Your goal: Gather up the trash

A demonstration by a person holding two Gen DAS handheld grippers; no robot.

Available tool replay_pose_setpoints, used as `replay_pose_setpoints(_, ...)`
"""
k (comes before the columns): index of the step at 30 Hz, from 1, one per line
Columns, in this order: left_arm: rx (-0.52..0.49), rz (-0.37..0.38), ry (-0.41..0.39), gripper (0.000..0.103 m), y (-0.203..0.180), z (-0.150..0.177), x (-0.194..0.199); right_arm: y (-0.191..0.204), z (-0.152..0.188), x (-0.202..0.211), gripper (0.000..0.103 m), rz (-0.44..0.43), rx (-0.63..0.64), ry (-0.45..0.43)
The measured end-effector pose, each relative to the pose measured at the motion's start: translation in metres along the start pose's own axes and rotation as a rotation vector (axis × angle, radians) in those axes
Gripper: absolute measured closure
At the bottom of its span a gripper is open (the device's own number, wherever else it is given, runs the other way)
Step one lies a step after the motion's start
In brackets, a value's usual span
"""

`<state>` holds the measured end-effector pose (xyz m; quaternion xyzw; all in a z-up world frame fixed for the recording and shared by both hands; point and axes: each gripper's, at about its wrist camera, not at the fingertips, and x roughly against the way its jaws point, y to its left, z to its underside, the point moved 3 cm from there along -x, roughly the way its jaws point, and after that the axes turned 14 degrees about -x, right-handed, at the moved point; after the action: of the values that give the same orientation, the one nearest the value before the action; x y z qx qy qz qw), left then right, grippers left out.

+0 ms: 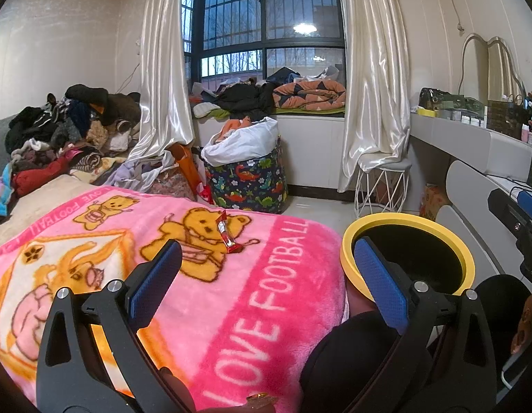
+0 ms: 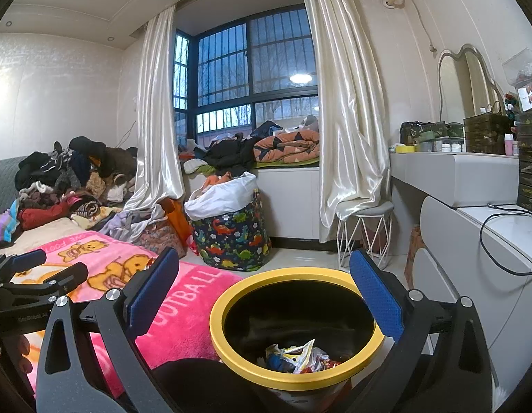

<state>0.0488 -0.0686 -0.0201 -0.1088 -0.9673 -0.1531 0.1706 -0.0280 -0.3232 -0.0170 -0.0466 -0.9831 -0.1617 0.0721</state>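
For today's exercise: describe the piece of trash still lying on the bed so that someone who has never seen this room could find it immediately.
Start at the pink blanket printed with cartoon bears and "LOVE FOOTBALL". On the big yellow bear near its far edge lies a small red wrapper, twisted at the ends. It is the only shiny, loose item on the blanket; everything else there is printed pattern.

Fluffy pink bear-print blanket [image 1: 266, 275]: white "LOVE FOOTBALL" at 6 o'clock; black left gripper [image 2: 42, 268] body: "GenRoboLAB", partly hidden, at 9 o'clock
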Motion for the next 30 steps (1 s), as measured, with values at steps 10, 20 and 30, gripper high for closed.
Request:
replay_pose_setpoints(10,-0.001,0.002,0.002,0.011,-0.001,0.000,0.000,-0.001,-0.003,0.000,0.006,0.000,-0.003,0.003)
replay_pose_setpoints(20,0.061,-0.063,0.025,0.011,0.033,0.010,0.004,0.020,-0.018,-0.009,0.006,-0.075,-0.025,0.055)
replay_pose_setpoints(30,0.339,-0.525,0.299,0.011,0.242,0.130,0.078,0.270,0.039,-0.042,0.006,-0.731,0.250,0.517)
